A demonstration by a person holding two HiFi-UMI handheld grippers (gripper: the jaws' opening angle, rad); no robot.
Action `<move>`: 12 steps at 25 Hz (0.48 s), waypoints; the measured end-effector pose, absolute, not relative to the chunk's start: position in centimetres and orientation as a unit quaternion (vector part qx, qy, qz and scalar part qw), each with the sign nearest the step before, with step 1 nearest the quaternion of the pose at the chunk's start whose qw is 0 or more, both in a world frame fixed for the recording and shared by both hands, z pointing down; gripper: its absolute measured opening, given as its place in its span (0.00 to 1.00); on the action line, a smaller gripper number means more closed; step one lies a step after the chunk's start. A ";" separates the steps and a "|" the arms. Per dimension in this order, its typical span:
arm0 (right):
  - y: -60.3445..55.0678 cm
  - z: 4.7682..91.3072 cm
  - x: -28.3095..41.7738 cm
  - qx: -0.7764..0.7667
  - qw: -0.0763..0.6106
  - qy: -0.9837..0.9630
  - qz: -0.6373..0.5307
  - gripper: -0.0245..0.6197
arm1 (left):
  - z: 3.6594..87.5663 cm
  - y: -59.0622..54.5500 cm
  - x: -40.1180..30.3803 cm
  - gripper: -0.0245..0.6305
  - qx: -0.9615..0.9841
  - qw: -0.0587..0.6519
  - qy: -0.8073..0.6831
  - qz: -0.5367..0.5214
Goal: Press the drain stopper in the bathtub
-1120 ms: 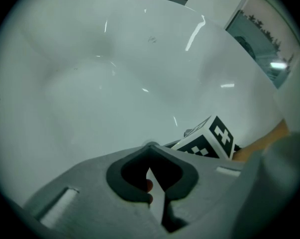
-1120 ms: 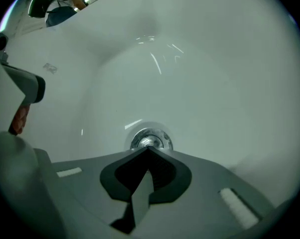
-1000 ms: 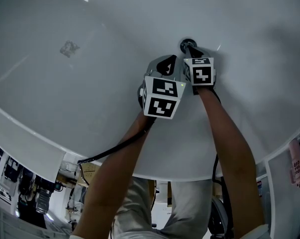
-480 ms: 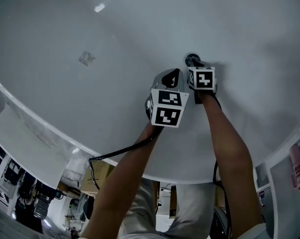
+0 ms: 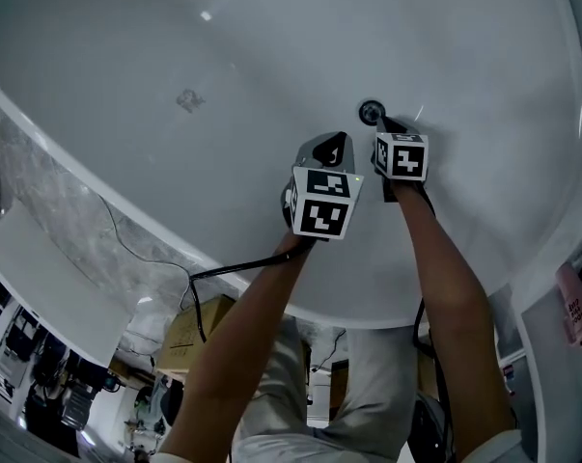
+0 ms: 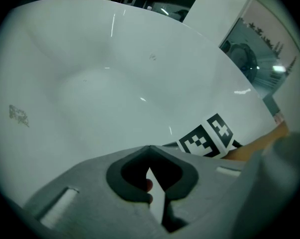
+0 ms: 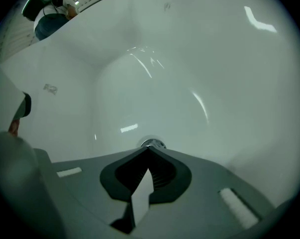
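Note:
The round metal drain stopper [image 5: 372, 112] sits in the floor of the white bathtub [image 5: 175, 37]. My right gripper [image 5: 385, 123] is shut, and its tips lie at the stopper's near edge. In the right gripper view the stopper [image 7: 152, 144] shows just past the closed tips of the right gripper [image 7: 149, 152]; I cannot tell whether they touch. My left gripper [image 5: 335, 141] hangs beside it to the left, shut and holding nothing. The left gripper view shows the left gripper [image 6: 150, 148] over the bare tub floor, with the right gripper's marker cube [image 6: 209, 136] at its right.
A small grey mark [image 5: 187, 99] lies on the tub floor to the left. A pink bottle [image 5: 578, 307] stands on the ledge at the right edge. The tub rim [image 5: 97, 186] curves along the left, with a veined surround outside it. A black cable [image 5: 233, 270] trails from the left gripper.
The head view has shifted, so more of the tub rim and surround shows at left. Both grippers keep about the same place relative to the stopper, still shut.

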State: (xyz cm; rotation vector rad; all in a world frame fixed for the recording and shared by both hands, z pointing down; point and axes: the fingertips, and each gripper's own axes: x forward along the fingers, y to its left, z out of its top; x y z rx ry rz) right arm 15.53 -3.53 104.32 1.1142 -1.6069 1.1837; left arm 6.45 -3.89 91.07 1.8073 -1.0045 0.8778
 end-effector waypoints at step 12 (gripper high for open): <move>-3.1 90.7 15.5 0.464 0.392 -0.644 0.465 0.04 | 79.8 -3.3 5.7 0.04 0.754 0.408 -0.384 0.343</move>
